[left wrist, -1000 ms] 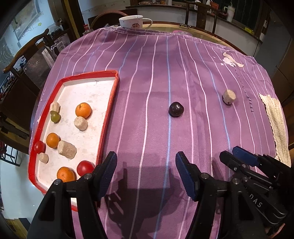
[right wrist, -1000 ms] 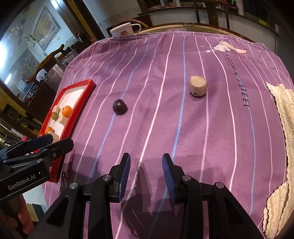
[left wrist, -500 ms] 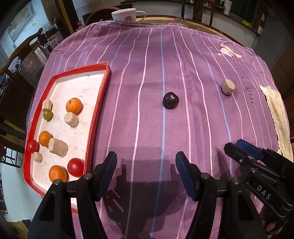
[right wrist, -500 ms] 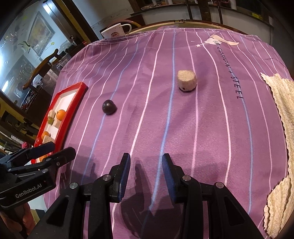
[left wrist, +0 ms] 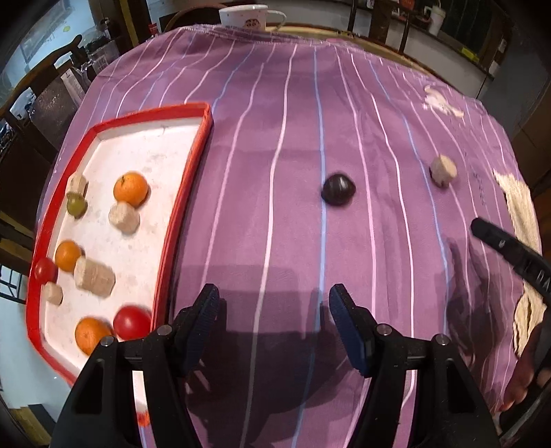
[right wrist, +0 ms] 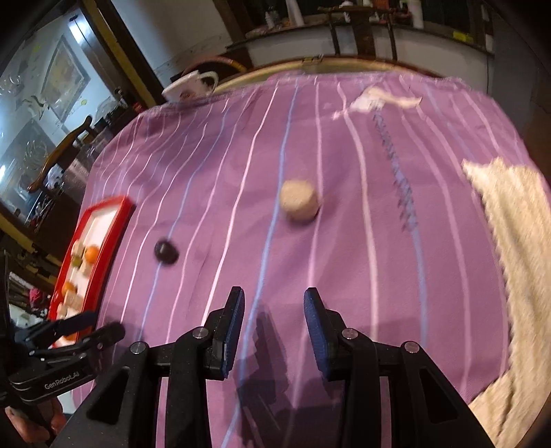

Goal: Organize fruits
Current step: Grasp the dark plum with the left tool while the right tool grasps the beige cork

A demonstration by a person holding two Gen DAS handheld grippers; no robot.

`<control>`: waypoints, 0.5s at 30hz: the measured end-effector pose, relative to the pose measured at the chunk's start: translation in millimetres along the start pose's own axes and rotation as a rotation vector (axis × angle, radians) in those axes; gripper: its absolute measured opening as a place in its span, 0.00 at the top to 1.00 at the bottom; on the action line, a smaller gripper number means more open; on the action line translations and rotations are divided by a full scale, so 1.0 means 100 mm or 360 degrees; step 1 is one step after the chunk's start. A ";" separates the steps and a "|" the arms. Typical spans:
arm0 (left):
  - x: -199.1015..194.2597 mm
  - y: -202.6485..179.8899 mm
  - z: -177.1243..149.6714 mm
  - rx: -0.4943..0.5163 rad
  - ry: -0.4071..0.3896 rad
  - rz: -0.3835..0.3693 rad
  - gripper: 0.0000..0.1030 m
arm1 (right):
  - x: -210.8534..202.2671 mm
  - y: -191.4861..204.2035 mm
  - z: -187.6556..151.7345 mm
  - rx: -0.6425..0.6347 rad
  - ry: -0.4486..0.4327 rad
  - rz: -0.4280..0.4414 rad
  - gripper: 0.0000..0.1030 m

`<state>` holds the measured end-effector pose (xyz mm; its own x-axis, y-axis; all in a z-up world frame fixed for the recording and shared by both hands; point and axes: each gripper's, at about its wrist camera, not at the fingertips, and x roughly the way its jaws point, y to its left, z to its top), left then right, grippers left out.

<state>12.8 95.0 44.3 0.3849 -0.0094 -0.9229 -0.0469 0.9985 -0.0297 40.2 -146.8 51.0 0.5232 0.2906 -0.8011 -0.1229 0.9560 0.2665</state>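
Observation:
A dark purple plum [left wrist: 338, 189] lies on the purple striped cloth, also in the right wrist view [right wrist: 166, 252]. A beige cork-like chunk [left wrist: 443, 170] lies to its right, straight ahead of my right gripper [right wrist: 298, 199]. A red-rimmed white tray [left wrist: 179, 206] at the left holds several oranges, red tomatoes, a green fruit and beige chunks. My left gripper [left wrist: 274, 312] is open and empty, short of the plum. My right gripper [right wrist: 274, 312] is open and empty above the cloth.
A white mug [left wrist: 248, 17] stands at the table's far edge. A cream knitted cloth [right wrist: 516, 248] lies at the right. Dark chairs and shelves stand around the round table. The right gripper's finger shows in the left view [left wrist: 509, 251].
Both grippers have moved forward over the cloth. The right gripper has swung toward the beige chunk, which now lies straight ahead and nearer. Fruits have not moved.

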 end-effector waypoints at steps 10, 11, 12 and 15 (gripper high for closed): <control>0.14 -0.23 0.41 0.0087 -0.0140 -0.0146 0.35 | 0.18 0.03 0.56 -0.0113 -0.0061 -0.0067 0.57; 0.16 -0.24 0.43 0.0091 -0.0145 -0.0155 0.33 | 0.23 0.03 0.60 -0.0123 -0.0054 -0.0074 0.56; 0.19 -0.26 0.46 0.0097 -0.0150 -0.0167 0.32 | 0.27 0.04 0.62 -0.0134 -0.0047 -0.0088 0.56; 0.30 -0.33 0.55 0.0140 -0.0161 -0.0152 0.32 | 0.40 0.05 0.66 -0.0162 -0.0013 -0.0116 0.56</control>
<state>76.7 64.8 39.2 0.4746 -0.1032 -0.8741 0.0734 0.9943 -0.0775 115.6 -133.0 56.0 0.5409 0.2201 -0.8118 -0.1688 0.9739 0.1517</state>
